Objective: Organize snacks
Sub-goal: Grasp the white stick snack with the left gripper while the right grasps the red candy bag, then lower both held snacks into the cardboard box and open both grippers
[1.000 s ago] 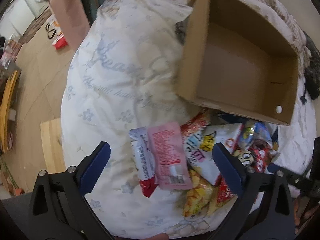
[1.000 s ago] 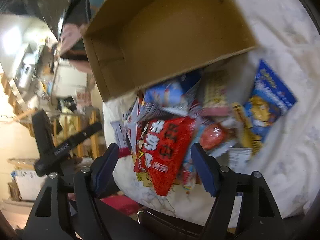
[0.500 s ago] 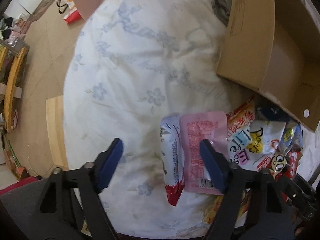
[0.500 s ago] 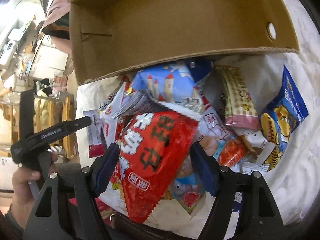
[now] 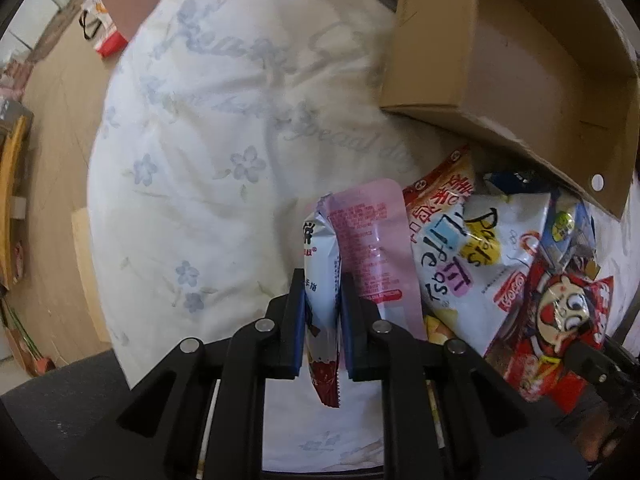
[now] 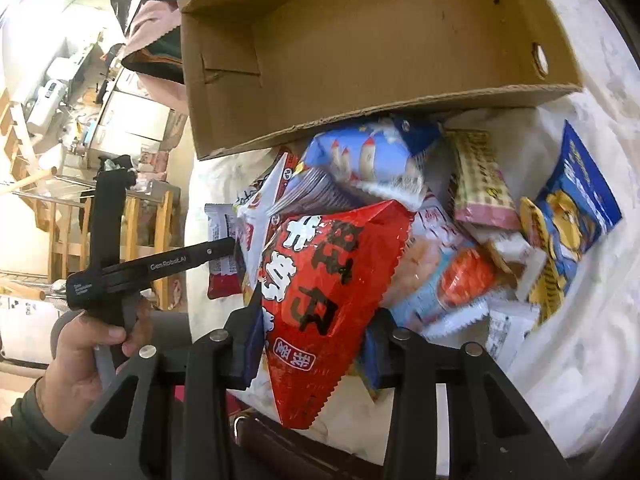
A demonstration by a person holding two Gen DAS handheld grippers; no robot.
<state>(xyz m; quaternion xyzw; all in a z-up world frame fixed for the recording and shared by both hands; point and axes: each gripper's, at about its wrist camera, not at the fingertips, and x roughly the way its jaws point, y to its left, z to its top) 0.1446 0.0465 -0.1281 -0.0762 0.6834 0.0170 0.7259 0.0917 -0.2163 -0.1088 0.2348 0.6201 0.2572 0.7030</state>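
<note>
Spread underneath: a white floral quilt (image 5: pixel 208 152), bearing an open, empty cardboard box (image 6: pixel 360 52) just behind a heap of snack packets (image 6: pixel 460 248). Crowding the pile's edge, a pink packet (image 5: pixel 368 248) just beside the white-and-red packet (image 5: pixel 320 280). Seen only from the right wrist: a hand (image 6: pixel 80 344) holding the left gripper (image 5: pixel 320 300) from the side. Left gripper clamped on the white-and-red packet, long axis along the fingers. Right gripper (image 6: pixel 316 340) closing around a red bag (image 6: pixel 328 292), pads touching its sides, long axis also along the fingers.
</note>
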